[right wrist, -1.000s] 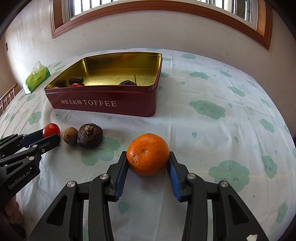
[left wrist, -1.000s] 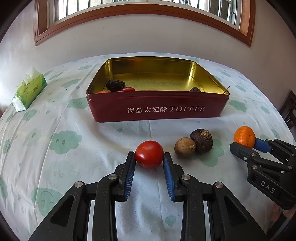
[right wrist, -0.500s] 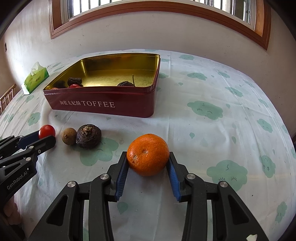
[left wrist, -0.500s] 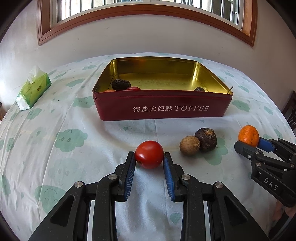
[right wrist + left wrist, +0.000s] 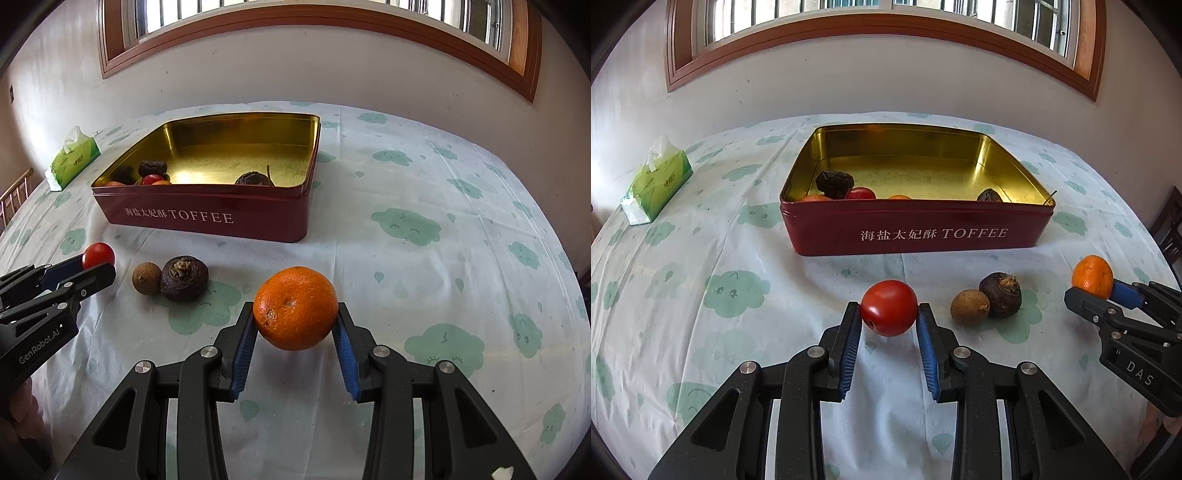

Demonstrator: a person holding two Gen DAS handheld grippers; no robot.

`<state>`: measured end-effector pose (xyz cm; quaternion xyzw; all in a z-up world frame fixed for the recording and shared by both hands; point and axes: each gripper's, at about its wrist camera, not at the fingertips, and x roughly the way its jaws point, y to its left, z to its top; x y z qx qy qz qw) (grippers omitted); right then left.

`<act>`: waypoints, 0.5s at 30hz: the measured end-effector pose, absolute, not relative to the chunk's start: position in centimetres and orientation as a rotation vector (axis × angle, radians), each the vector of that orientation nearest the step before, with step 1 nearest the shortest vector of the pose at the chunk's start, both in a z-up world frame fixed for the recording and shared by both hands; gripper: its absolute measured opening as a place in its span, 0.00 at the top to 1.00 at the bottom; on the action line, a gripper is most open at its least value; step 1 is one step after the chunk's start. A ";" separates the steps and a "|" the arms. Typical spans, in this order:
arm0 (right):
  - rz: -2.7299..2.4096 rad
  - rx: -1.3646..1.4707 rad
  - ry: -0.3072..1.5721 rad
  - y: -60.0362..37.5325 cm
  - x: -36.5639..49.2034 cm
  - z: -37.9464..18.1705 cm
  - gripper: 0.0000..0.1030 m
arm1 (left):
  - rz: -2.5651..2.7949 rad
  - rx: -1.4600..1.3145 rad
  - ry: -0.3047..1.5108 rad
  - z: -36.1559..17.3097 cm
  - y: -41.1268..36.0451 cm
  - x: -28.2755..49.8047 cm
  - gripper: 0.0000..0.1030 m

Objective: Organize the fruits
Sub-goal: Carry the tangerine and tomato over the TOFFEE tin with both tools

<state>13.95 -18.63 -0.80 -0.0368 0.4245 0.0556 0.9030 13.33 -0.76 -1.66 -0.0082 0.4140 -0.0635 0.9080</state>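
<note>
Gripping a red tomato (image 5: 888,307) between its blue pads, the left gripper (image 5: 888,321) holds it above the tablecloth (image 5: 701,280); the right gripper (image 5: 295,325) is clamped on an orange (image 5: 295,307), both in front of the toffee tin (image 5: 923,232)

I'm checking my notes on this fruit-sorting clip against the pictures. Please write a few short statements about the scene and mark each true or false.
1. The left tool grips a red tomato. True.
2. The right tool is empty. False: its pads press on an orange.
3. The red toffee tin has no lid on and already holds some fruit. True.
4. The small brown fruit and the dark wrinkled fruit lie inside the tin. False: they lie on the tablecloth in front of it.
5. A green tissue pack lies left of the tin. True.
</note>
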 end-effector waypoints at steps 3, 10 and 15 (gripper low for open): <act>0.120 -0.072 0.868 -18.5 14.1 -0.1 0.63 | -0.138 -0.024 0.842 -1.1 -0.8 13.5 0.69; 0.138 -0.074 0.841 -17.9 14.6 1.4 0.63 | -0.147 -0.032 0.820 0.1 -0.6 14.0 0.69; 0.152 -0.066 0.822 -17.7 15.3 2.5 0.63 | -0.154 -0.046 0.797 1.2 -0.1 14.3 0.69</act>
